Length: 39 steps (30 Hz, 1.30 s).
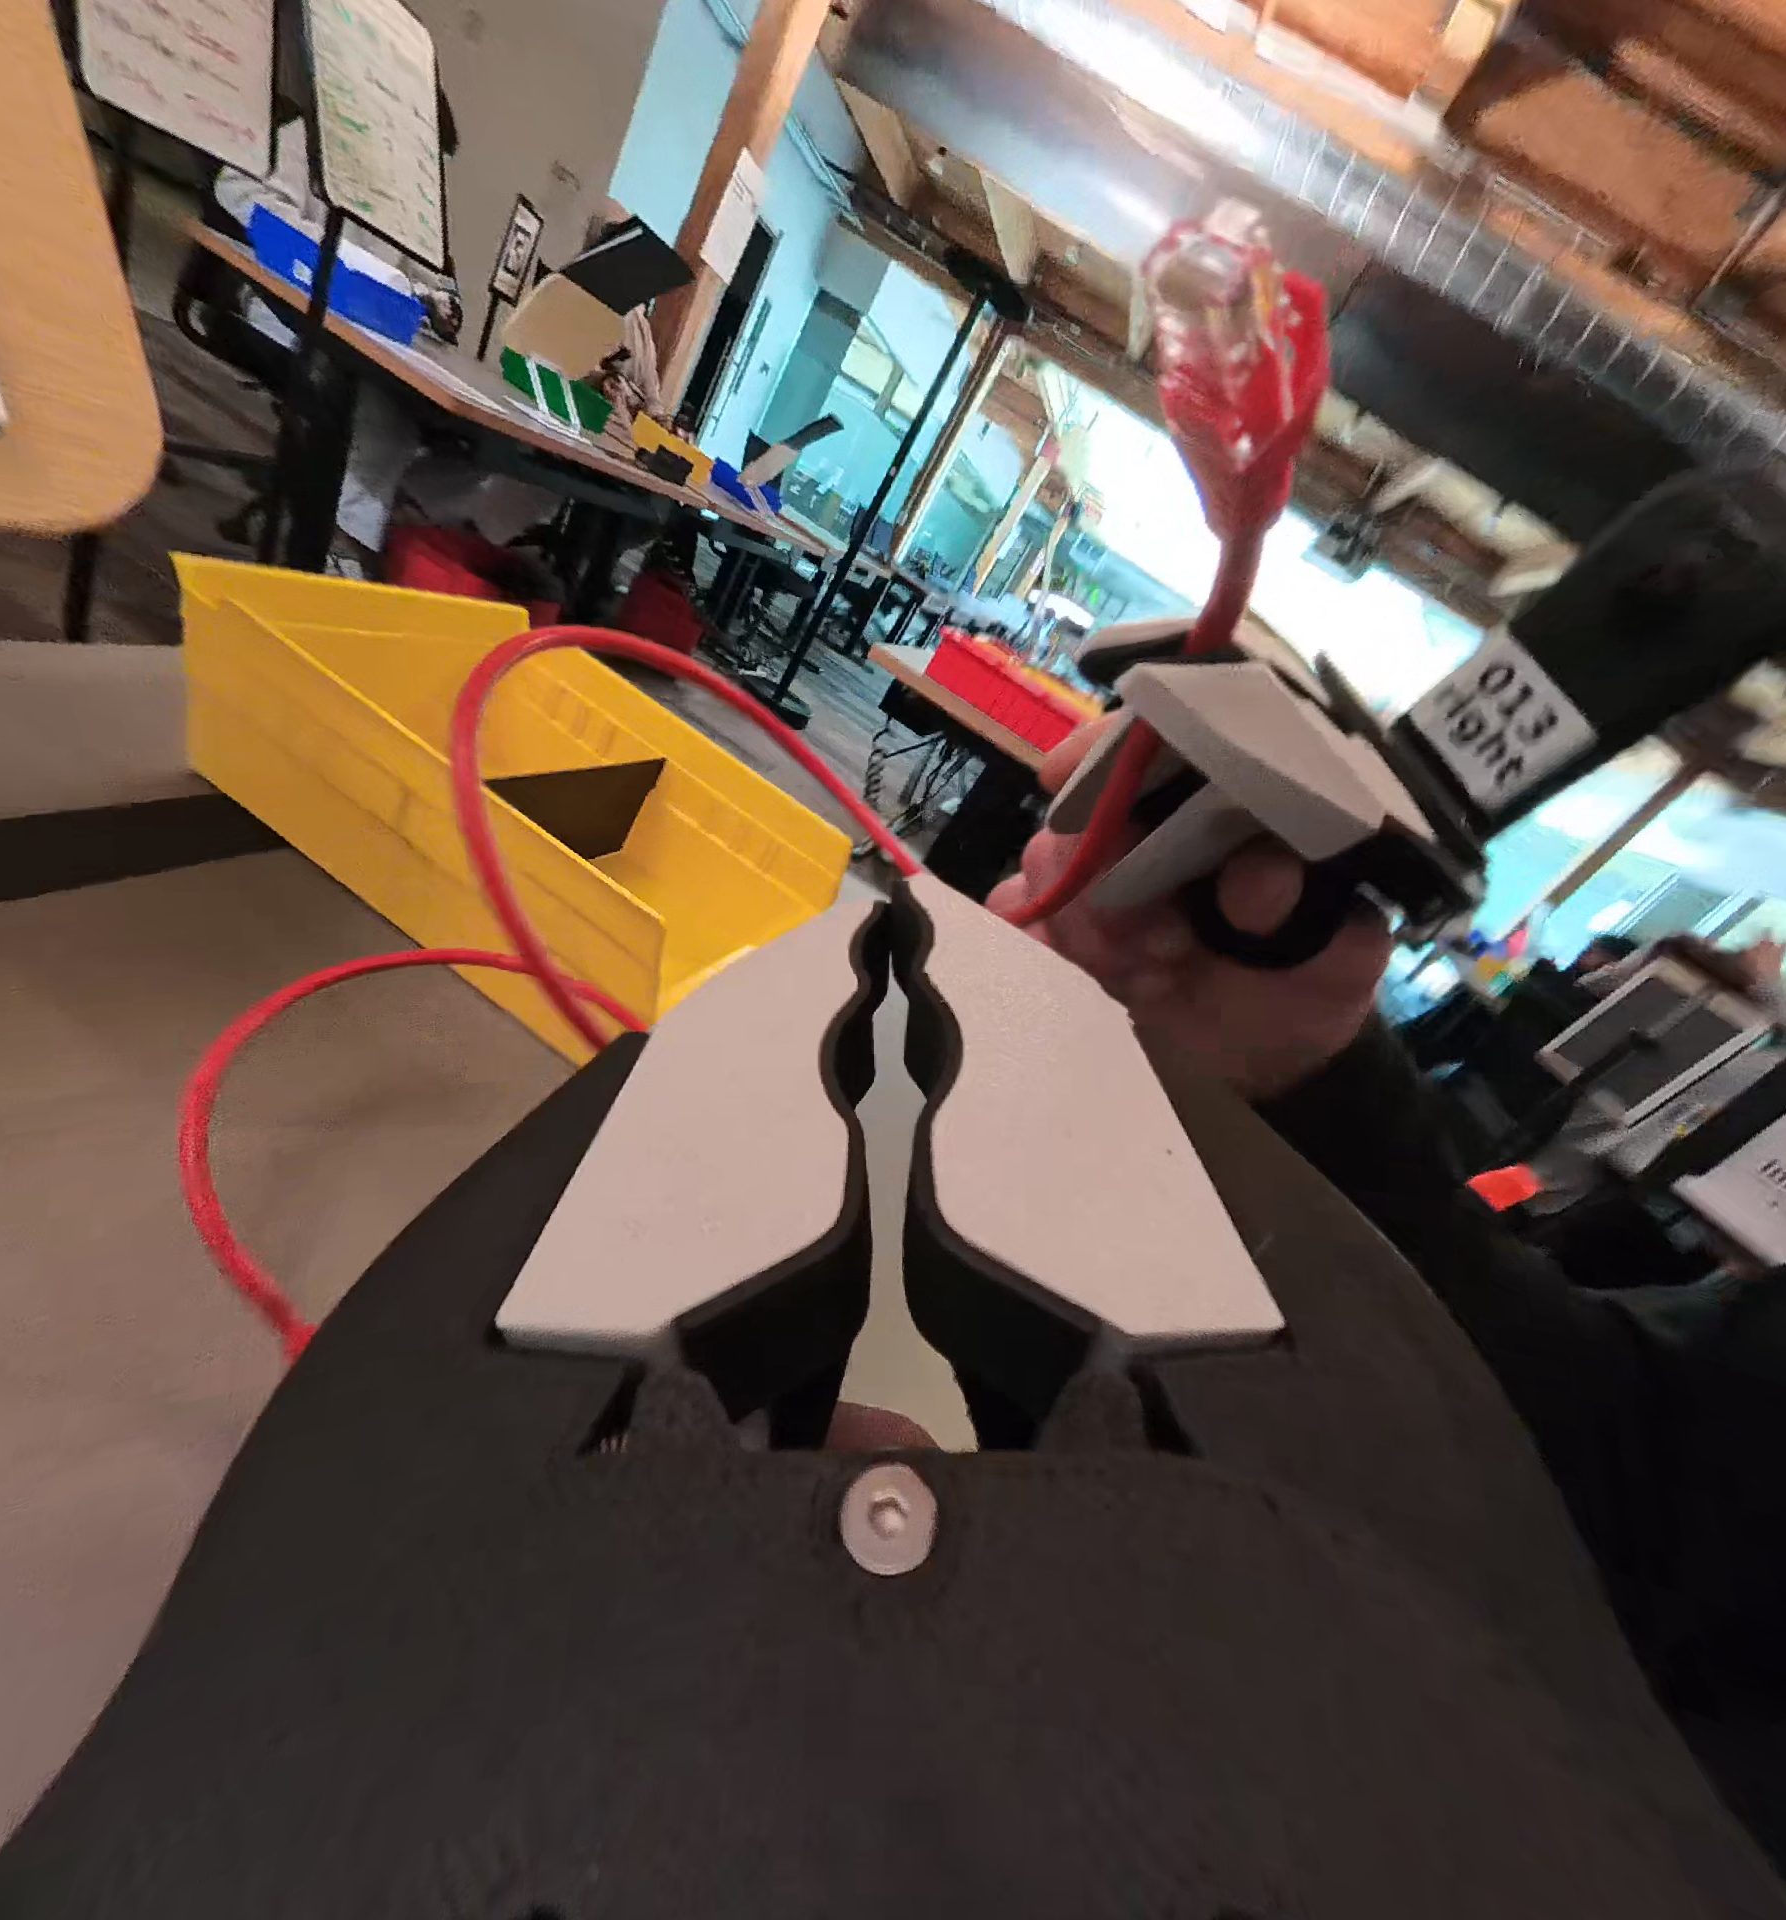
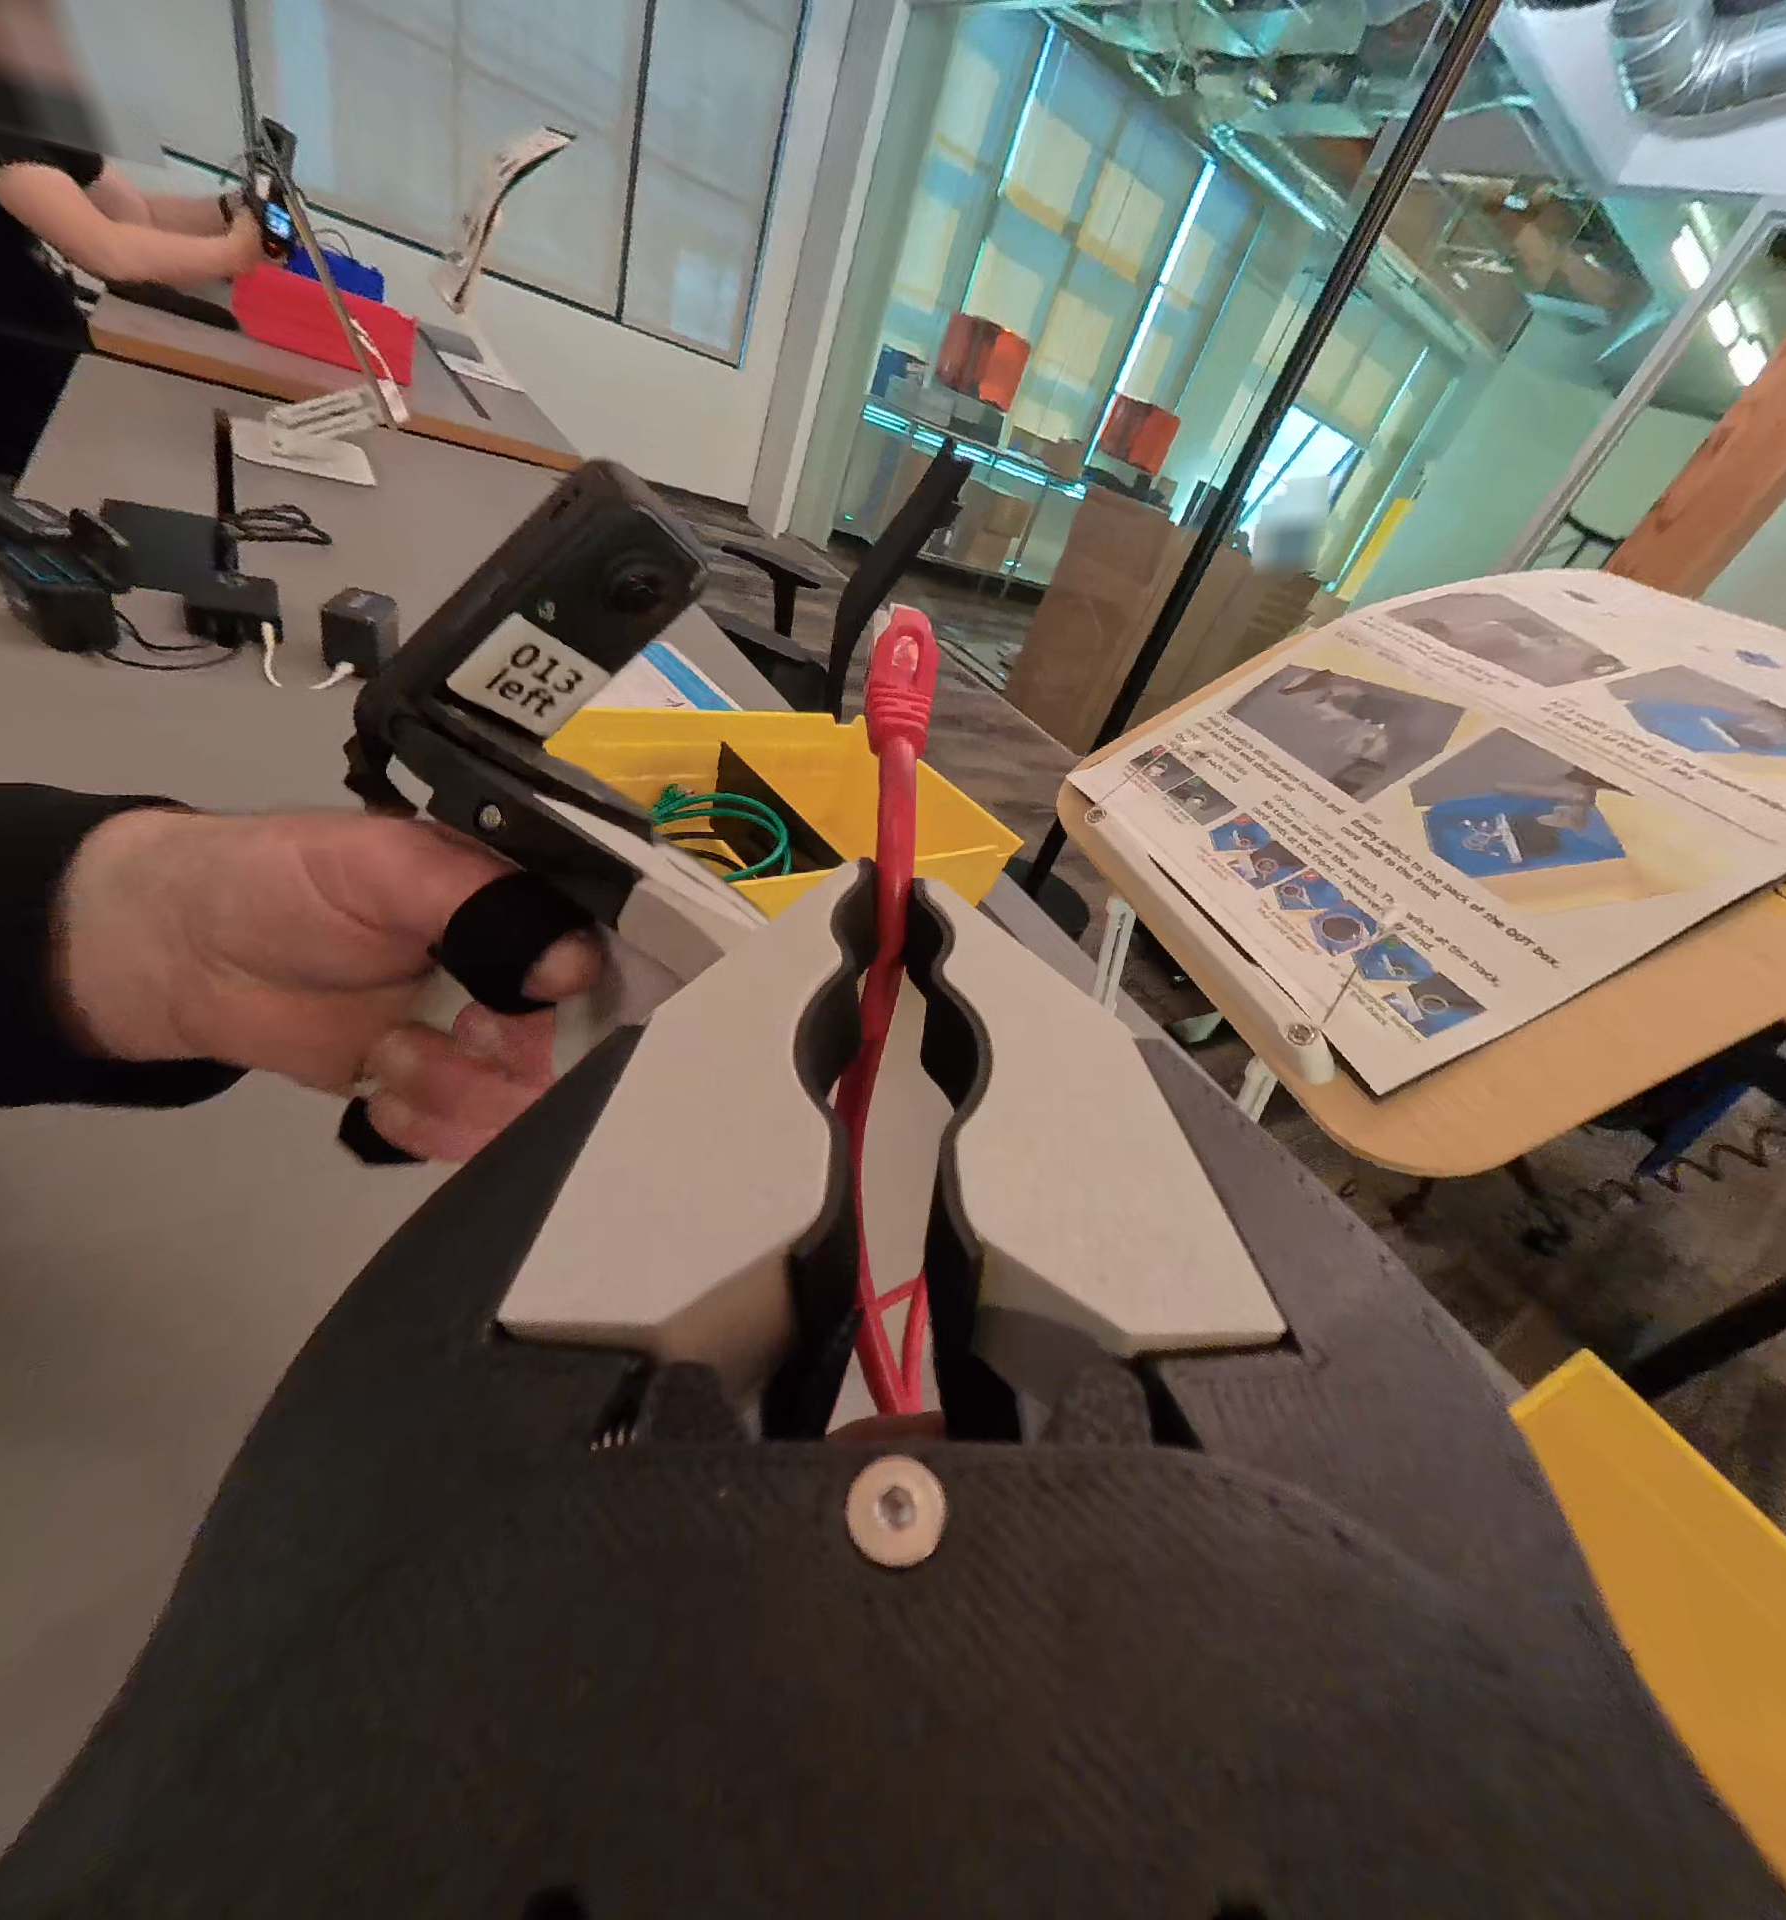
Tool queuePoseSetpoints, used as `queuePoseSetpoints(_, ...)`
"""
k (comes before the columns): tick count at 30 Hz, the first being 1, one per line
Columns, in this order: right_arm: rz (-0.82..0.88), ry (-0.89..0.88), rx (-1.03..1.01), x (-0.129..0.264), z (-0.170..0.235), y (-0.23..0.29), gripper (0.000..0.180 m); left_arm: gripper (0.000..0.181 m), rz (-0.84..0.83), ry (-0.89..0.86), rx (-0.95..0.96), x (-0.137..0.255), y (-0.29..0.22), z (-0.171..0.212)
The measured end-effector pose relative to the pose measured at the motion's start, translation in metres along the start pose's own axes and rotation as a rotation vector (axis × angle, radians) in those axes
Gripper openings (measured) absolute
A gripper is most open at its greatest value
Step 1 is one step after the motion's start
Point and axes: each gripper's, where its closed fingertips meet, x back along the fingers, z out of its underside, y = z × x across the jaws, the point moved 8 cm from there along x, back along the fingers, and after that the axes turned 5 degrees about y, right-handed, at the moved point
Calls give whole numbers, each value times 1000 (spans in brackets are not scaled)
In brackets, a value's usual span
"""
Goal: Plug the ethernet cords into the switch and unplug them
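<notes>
The right hand-held gripper pinches the red ethernet cord below its plug pointing to twelve o'clock, the left hand-held gripper is closed empty; next likely carrying it to the unseen switch.

Grey tabletop, matte, smooth. Yellow plastic bin sits on it near the far edge, open top, black divider inside. In the right wrist view the same bin holds a green cable coil. A loop of red ethernet cord lies on the tabletop just in front of the bin. Further back on the left: black charger box, small black device with upright antenna, black power adapter, white paper sheet. Second yellow bin, only a corner visible at the right edge; can't tell if it rests on the table.
</notes>
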Motion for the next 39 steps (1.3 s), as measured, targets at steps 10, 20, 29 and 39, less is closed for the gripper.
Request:
queuePoseSetpoints(10,-226,97,8,27,15,-6,3,41,-15,10,-331,31,-22,-39)
queuePoseSetpoints(20,-322,132,52,25,20,7,3,15,155,38,-355,23,-42,-29)
queuePoseSetpoints(29,-315,93,30,20,19,7,3,12,221,-53,-314,23,-45,-31)
queuePoseSetpoints(39,-341,130,69,24,18,10,3,19,187,21,-407,23,-51,-30)
